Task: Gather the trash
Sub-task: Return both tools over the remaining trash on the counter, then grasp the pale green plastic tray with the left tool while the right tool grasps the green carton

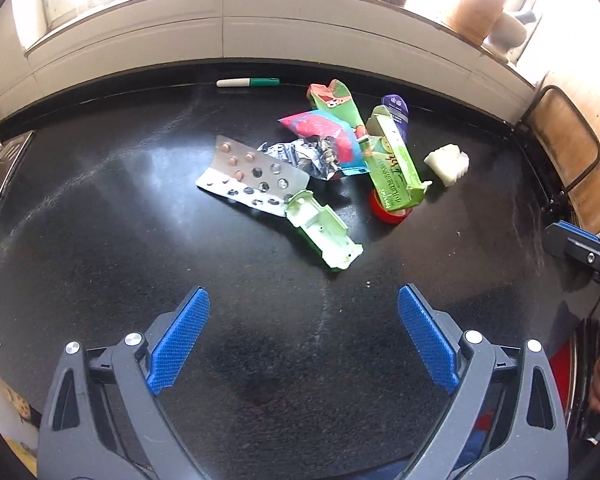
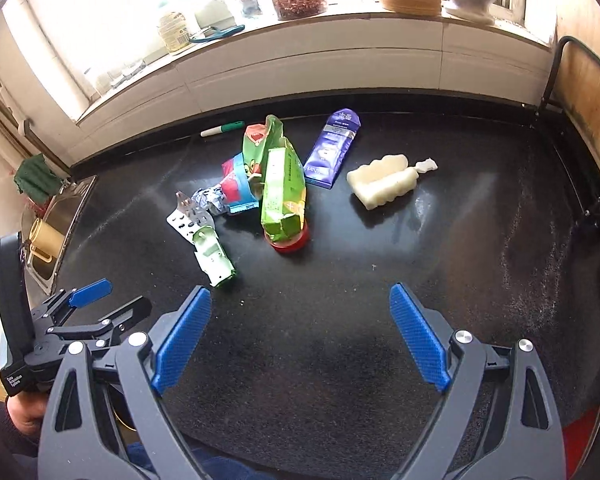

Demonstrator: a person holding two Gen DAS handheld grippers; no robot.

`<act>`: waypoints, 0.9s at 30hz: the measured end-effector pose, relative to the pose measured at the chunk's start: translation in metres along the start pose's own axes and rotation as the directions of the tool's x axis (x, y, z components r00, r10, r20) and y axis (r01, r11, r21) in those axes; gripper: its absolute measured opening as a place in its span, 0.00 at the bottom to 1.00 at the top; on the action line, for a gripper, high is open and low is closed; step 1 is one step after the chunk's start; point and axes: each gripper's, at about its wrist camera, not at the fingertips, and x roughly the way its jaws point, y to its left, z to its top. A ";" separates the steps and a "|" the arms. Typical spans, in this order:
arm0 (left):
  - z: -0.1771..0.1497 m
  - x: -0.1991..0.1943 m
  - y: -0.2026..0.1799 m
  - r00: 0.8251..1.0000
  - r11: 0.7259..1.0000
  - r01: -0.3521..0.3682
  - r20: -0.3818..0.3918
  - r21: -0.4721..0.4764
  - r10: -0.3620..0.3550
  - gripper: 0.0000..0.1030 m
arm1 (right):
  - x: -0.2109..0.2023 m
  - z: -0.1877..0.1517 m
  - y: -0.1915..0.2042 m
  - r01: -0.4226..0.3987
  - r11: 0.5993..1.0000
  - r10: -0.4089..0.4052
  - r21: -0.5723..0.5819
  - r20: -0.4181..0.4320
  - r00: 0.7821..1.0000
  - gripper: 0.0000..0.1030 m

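Observation:
A pile of trash lies on the black countertop (image 1: 140, 240): a pill blister pack (image 1: 256, 174), a pale green plastic piece (image 1: 324, 232), crumpled foil (image 1: 304, 156), a red-blue wrapper (image 1: 324, 132), a green carton (image 1: 396, 164) resting on a red lid (image 1: 388, 212), a purple pack (image 2: 332, 148) and a white foam piece (image 2: 384, 184). My left gripper (image 1: 302, 338) is open and empty, short of the pile. My right gripper (image 2: 300, 336) is open and empty, also short of the pile; it shows at the right edge of the left wrist view (image 1: 580, 240).
A green-capped marker (image 1: 248, 82) lies by the back wall. The windowsill (image 2: 340, 28) holds jars, bottles and a wooden pot. A sink (image 2: 60, 216) is at the left end. A wooden board with a black frame (image 2: 580, 92) stands at the right.

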 end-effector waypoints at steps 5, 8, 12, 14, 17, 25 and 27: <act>0.012 0.021 -0.013 1.000 0.999 -0.018 -0.021 -0.029 0.018 0.90 | 0.012 0.014 -0.003 -0.024 0.999 0.024 -0.030 -0.007 1.000 0.85; 0.018 0.040 -0.018 0.998 0.997 -0.028 -0.051 -0.070 0.025 0.90 | 0.026 0.026 -0.002 -0.042 0.998 0.041 -0.052 -0.022 0.999 0.85; 0.024 0.070 -0.016 0.998 0.992 -0.022 -0.067 -0.124 0.014 0.90 | 0.063 0.045 -0.002 -0.107 0.994 0.105 -0.018 -0.091 0.990 0.84; 0.025 0.085 -0.012 0.997 0.987 -0.029 -0.078 -0.160 0.017 0.90 | 0.084 0.053 -0.004 -0.135 0.991 0.136 0.016 -0.128 0.982 0.78; 0.026 0.100 -0.011 0.995 0.985 -0.062 -0.089 -0.159 0.048 0.90 | 0.116 0.064 0.003 -0.110 0.994 0.104 -0.022 -0.168 0.980 0.75; 0.032 0.120 -0.007 0.991 0.980 -0.098 -0.102 -0.176 0.081 0.86 | 0.167 0.083 0.005 -0.087 0.995 0.074 -0.042 -0.245 0.967 0.63; 0.034 0.120 -0.010 0.991 0.982 -0.104 -0.095 -0.157 0.090 0.78 | 0.171 0.083 0.002 -0.090 0.995 0.078 -0.033 -0.258 0.963 0.54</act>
